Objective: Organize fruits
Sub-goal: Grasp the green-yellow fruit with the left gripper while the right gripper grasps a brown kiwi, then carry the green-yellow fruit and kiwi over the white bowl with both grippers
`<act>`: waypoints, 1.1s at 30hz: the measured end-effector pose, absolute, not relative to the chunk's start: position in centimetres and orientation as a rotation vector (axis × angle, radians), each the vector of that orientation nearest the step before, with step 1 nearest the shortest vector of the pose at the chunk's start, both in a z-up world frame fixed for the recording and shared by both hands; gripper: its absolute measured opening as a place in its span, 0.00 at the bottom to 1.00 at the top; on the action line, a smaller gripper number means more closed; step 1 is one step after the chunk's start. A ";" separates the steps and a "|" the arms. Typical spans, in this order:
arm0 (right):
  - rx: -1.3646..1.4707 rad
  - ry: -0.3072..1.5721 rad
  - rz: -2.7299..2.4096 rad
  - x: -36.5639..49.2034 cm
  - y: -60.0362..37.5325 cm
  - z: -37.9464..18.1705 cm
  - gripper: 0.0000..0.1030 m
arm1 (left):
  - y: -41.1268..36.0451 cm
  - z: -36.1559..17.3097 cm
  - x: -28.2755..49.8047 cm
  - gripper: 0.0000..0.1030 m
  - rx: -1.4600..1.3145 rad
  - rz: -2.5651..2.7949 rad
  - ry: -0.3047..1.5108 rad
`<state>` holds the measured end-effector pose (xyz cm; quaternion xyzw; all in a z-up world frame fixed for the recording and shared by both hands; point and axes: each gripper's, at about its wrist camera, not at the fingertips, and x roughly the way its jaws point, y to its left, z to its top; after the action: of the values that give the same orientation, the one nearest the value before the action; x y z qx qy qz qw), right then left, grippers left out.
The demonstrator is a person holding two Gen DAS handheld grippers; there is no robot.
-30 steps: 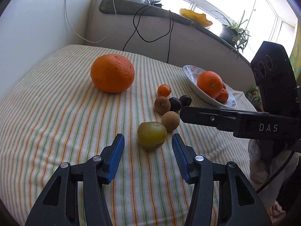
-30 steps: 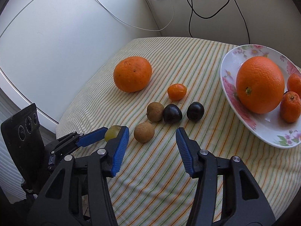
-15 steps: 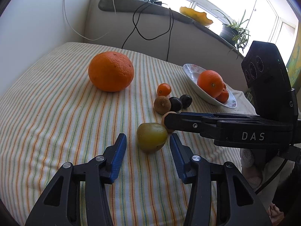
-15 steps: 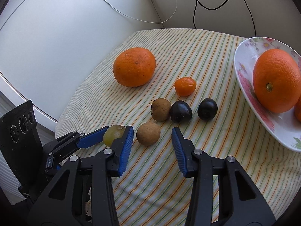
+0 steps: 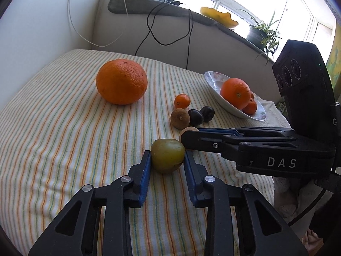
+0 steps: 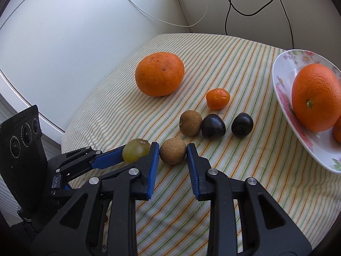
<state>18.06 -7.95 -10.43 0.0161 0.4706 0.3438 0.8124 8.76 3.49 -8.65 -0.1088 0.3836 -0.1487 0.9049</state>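
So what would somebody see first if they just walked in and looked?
Probably the big orange sitting alone on the striped tablecloth, brighter than the little fruits near it. Next, the two black-and-blue tools up close: the left tool pinches a green fruit, and the right tool pinches a small brown fruit. Another orange sits in the flowered dish at right.

The striped woven tablecloth [image 6: 245, 68] looks matt and slightly ribbed. The large pebbly-skinned orange [image 5: 121, 81] has a dimpled, faintly shiny peel — the two dark round plums [image 6: 227, 125] are smooth and glossy. The brown round fruit [image 6: 173, 151] looks dull and rough. The white flowered ceramic dish [image 6: 283, 81] is glazed; the black plastic gripper frames carry ridged blue pads [image 6: 153, 166] and bright metal rivets
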 end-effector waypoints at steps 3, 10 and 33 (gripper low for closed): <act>0.030 0.985 0.733 17.7 -8.2 -9.9 0.27 | 3.5 -8.5 8.6 0.27 -0.227 -0.307 0.790; 0.027 0.931 0.724 16.4 -10.1 -8.5 0.27 | 3.1 -7.6 8.2 0.27 -0.232 -0.321 0.773; 0.142 0.820 0.580 15.9 -21.6 -4.3 0.27 | -3.3 -4.5 9.1 0.27 -0.179 -0.428 0.721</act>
<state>15.85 -21.58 -4.32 0.0679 0.3928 0.2776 0.8741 9.06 -3.32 -4.48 -0.0870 0.3494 -0.2077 0.9095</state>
